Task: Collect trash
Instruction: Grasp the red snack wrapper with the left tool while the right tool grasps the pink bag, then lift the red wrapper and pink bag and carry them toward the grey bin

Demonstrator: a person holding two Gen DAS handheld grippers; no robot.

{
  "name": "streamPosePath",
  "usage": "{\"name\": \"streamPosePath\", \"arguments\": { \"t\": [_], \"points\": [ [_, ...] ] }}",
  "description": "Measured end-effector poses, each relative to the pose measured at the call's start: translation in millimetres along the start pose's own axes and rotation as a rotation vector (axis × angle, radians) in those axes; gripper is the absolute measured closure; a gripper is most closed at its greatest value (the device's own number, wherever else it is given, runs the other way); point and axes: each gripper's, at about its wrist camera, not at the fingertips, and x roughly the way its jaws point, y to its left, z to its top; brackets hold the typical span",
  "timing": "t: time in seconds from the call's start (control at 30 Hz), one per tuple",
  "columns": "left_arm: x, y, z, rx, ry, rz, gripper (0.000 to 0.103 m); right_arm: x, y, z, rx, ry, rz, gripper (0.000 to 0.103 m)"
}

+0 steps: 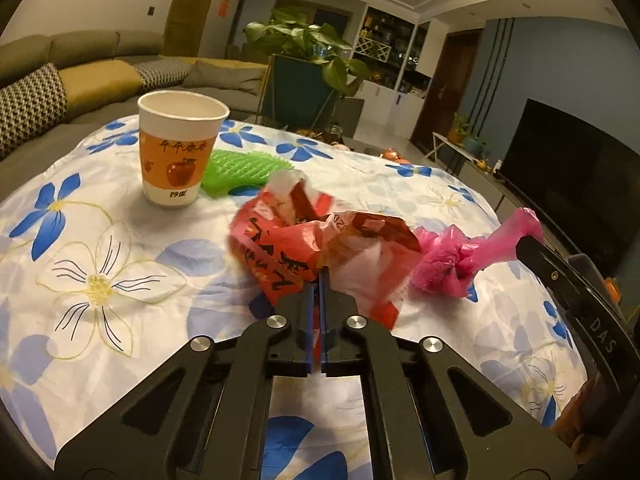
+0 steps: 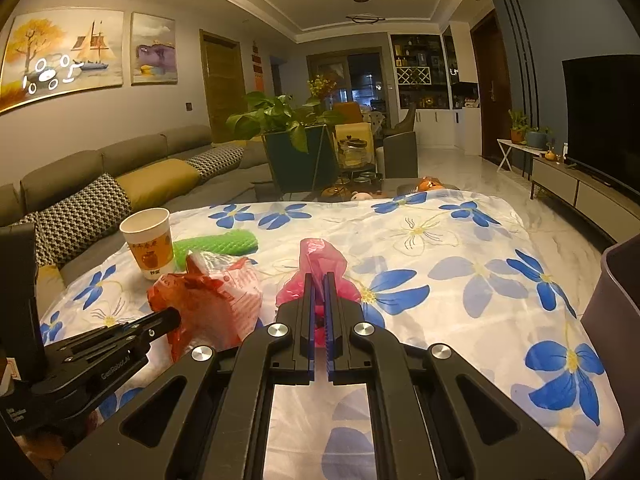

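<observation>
Red wrapper (image 1: 304, 240): left jaws clamp it | pink bag (image 2: 320, 268): right jaws clamp it

The right half of the worktop (image 2: 460, 248) lies bare, open to a claw. On the left, the cup (image 2: 148, 242), green mesh (image 2: 218, 242), red wrapper (image 2: 212, 300) and pink bag (image 2: 320, 264) crowd together. A grey bin (image 2: 616, 300) stands at the right edge.
</observation>
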Motion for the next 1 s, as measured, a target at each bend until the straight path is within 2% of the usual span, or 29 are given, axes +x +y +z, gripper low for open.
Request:
{"name": "streamPosePath", "arguments": {
  "t": [0.17,0.6,1.0],
  "points": [
    [-11.2,-5.9,-3.0,0.019,-0.031,-0.009,0.103,-6.5,-2.2,0.1,0.001,-0.007,-0.004,0.098],
    [-74.2,-13.9,1.3,0.019,-0.149,-0.023,0.103,-40.9,-7.5,6.3,0.001,-0.050,0.011,0.100],
    [-100.4,-31.3,-1.1,0.044,-0.171,-0.044,0.103,-85.0,-10.0,9.9,-0.008,-0.095,0.008,0.100]
  ]
}}
